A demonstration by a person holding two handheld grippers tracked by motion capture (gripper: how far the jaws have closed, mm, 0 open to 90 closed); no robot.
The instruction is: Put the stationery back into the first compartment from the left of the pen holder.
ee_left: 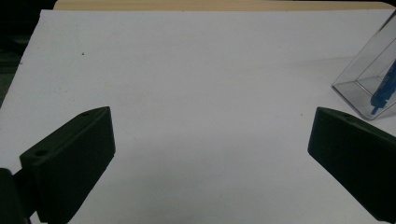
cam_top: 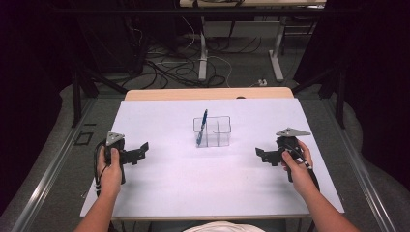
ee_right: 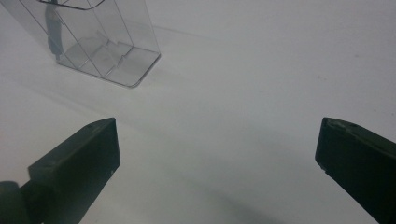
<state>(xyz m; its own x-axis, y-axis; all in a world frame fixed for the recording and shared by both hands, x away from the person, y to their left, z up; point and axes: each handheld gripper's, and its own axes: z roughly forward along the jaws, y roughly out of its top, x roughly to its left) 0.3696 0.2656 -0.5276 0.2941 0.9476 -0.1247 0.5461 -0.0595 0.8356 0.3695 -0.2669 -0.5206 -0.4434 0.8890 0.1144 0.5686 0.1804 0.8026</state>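
Observation:
A clear plastic box (cam_top: 212,131) with dividers stands in the middle of the white table top (cam_top: 183,179). A blue pen (cam_top: 201,126) leans upright in its left compartment, its top sticking out above the rim. My left gripper (cam_top: 143,151) rests at the table's left, held in a hand, jaws wide apart with nothing between them. At the right my right gripper (cam_top: 259,155) is likewise open and empty, pointing inward. The box (ee_left: 369,84) with the pen (ee_left: 385,91) shows at the right edge of the left gripper view. The box (ee_right: 95,39) sits upper left in the right gripper view.
A bare wooden strip (cam_top: 208,93) runs along the table's far edge. Beyond it the floor holds tangled cables (cam_top: 169,67) and the legs of another table (cam_top: 203,58). Dark frame posts (cam_top: 77,92) stand at both sides.

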